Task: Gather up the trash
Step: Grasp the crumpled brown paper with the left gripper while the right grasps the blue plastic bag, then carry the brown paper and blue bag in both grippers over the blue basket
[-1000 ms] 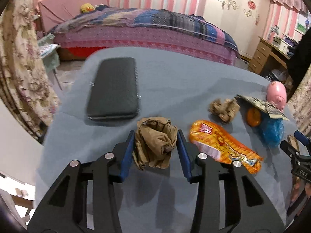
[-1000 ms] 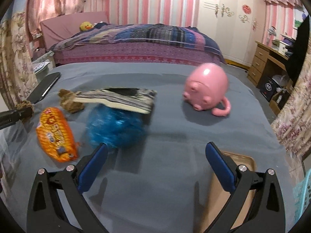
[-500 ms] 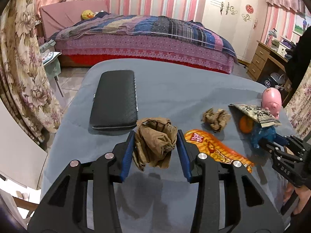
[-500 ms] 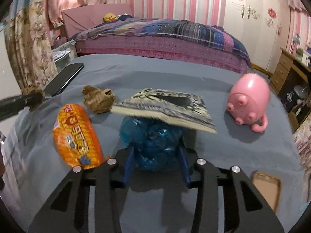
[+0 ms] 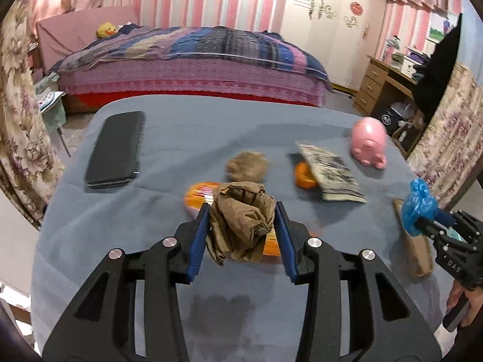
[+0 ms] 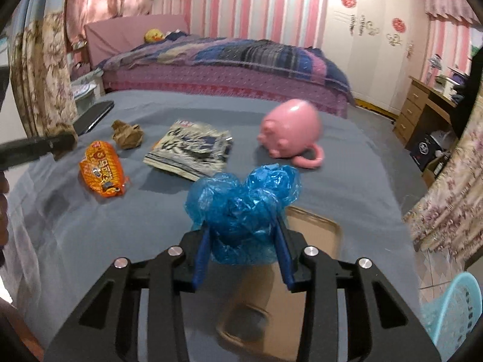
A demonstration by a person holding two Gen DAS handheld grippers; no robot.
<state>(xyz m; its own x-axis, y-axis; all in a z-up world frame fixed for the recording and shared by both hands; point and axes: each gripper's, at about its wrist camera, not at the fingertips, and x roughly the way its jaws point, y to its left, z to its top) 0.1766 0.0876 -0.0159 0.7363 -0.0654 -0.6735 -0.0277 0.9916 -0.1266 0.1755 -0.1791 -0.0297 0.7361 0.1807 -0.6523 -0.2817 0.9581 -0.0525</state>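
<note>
My left gripper (image 5: pixel 241 235) is shut on a crumpled brown paper wad (image 5: pixel 240 220), held above the grey table (image 5: pixel 187 138). My right gripper (image 6: pixel 243 241) is shut on a crumpled blue plastic bag (image 6: pixel 244 202), lifted off the table; the bag also shows at the right edge of the left wrist view (image 5: pixel 419 208). A second brown paper wad (image 6: pixel 126 134), an orange snack wrapper (image 6: pixel 102 169) and an orange fruit (image 5: pixel 305 175) lie on the table.
A booklet (image 6: pixel 190 150), a pink pig-shaped mug (image 6: pixel 289 132), a black case (image 5: pixel 116 149) and a brown tray (image 6: pixel 314 232) sit on the table. A light blue basket (image 6: pixel 452 310) stands on the floor at the right. A bed is behind.
My right gripper closed on the blue bag and lifted it back from under the booklet, which now lies flat. My left gripper moved right with its paper wad.
</note>
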